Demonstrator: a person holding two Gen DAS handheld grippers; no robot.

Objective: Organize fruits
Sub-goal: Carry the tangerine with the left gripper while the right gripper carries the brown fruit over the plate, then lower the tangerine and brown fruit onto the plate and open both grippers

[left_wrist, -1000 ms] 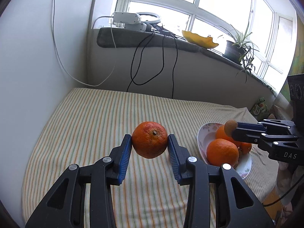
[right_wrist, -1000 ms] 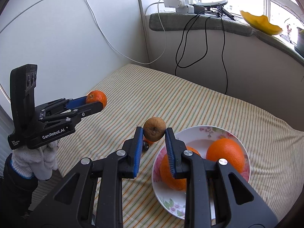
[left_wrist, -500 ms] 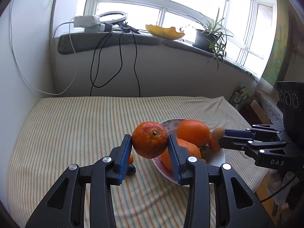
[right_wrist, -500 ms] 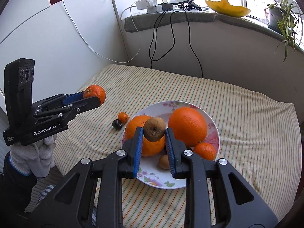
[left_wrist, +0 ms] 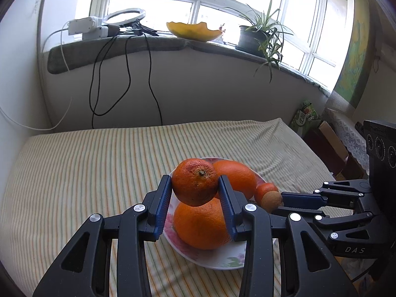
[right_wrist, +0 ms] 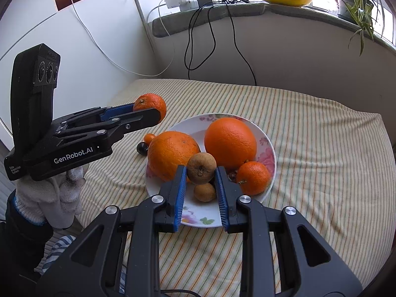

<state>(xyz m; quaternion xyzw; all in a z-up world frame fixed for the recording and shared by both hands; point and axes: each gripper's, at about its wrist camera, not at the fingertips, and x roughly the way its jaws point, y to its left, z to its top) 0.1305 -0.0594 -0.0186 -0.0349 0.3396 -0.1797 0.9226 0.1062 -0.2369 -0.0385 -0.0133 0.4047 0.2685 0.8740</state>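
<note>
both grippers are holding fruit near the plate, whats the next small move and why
Probably lower the right gripper a little and release its brown fruit into the bare patch at the near side of the plate. It hangs over that spot, beside a small brown fruit and between the oranges. The left gripper holds its orange off to the side, so it can follow.

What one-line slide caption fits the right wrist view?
Right gripper holds a brown fruit over a plate of oranges.
</note>
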